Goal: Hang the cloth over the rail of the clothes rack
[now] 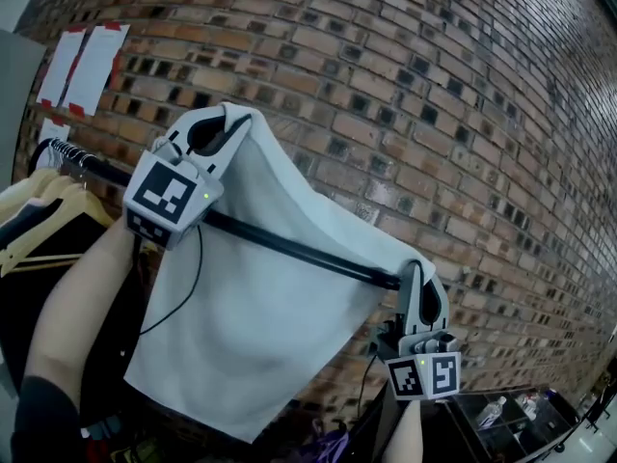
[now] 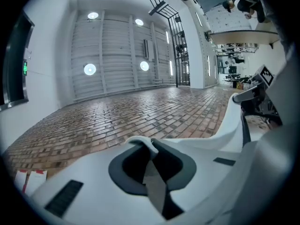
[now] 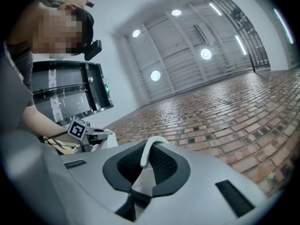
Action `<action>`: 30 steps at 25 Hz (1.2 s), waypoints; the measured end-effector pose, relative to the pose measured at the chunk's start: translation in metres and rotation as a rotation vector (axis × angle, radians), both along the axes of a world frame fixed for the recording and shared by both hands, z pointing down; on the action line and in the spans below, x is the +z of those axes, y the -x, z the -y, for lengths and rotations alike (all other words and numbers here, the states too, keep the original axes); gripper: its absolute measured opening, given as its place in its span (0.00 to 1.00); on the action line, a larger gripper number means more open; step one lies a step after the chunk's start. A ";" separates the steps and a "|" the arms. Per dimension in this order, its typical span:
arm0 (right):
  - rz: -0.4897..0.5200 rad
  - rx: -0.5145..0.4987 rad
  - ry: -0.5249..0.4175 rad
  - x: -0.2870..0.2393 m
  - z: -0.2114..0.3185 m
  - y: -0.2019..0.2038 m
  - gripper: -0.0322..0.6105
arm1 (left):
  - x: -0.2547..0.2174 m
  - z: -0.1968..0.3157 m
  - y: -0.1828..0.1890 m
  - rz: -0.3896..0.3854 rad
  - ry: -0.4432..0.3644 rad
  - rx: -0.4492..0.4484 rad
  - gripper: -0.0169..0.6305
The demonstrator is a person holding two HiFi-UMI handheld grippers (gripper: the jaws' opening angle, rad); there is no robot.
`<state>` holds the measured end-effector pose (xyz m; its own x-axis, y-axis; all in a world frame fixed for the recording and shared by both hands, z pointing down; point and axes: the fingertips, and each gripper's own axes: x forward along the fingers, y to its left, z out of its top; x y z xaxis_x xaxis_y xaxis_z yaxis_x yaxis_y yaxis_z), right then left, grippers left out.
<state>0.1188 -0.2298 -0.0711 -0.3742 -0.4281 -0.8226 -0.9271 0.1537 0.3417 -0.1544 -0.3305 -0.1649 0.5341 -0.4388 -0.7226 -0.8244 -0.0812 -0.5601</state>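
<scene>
The left hand-held gripper point(image 1: 220, 125), marker cube toward the camera, is nearest. In the left gripper view its jaws are pinched nearly together on a thin fold of the cloth point(image 1: 251, 326), at the upper left corner. The right hand-held gripper point(image 1: 421, 287) sits lower and further right, and its jaws are likewise closed on a rolled edge of the cloth point(image 3: 150, 156) at the other top corner.

The task looks partly done. The cloth is up at the rail point(image 1: 289, 247) and spread out along it, with the top edge stretched between the two grippers. The dark rail shows as a bar across the fabric: a narrow band of cloth lies above it and the large part hangs below. From this I judge that the cloth hangs mostly on the far side, toward the brick wall point(image 1: 434, 114), and is not yet draped over. What seems left is to carry the held edge over the rail, lower it on the near side and let go at both corners.

The cloth is plain and pale — a greyish white — and soft, with shallow folds. Its lower edge hangs slanted, dropping to a corner near the bottom of the head view. Wooden hangers point(image 1: 39, 210) crowd the rail's left end, beside the cloth.
</scene>
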 end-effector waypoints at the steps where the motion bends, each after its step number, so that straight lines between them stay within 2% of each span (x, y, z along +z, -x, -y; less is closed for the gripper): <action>1: 0.010 -0.010 -0.023 0.001 -0.007 0.001 0.09 | 0.005 -0.009 0.006 -0.026 -0.007 0.016 0.09; 3: 0.004 0.001 -0.067 0.006 -0.020 0.008 0.09 | 0.019 -0.024 0.016 -0.074 -0.009 0.018 0.09; 6: -0.047 0.119 -0.102 0.023 -0.025 0.022 0.09 | 0.047 -0.032 0.023 -0.128 0.015 -0.016 0.09; 9: -0.051 0.208 -0.116 0.044 -0.024 0.025 0.09 | 0.081 -0.030 0.023 -0.192 0.059 0.007 0.09; 12: -0.048 0.263 -0.127 0.066 -0.027 0.021 0.09 | 0.113 -0.037 0.024 -0.223 0.019 0.000 0.09; 14: -0.032 0.255 -0.118 0.080 -0.028 0.017 0.09 | 0.133 -0.042 0.027 -0.241 0.006 0.007 0.09; 19: -0.004 0.214 -0.087 0.112 -0.017 0.018 0.09 | 0.179 -0.035 0.036 -0.219 0.008 -0.041 0.09; 25: 0.033 0.316 0.053 0.167 0.023 0.002 0.09 | 0.242 -0.007 0.034 -0.180 0.104 -0.024 0.09; 30: 0.051 0.382 0.077 0.194 0.038 0.005 0.09 | 0.278 0.018 0.034 -0.182 0.178 -0.009 0.09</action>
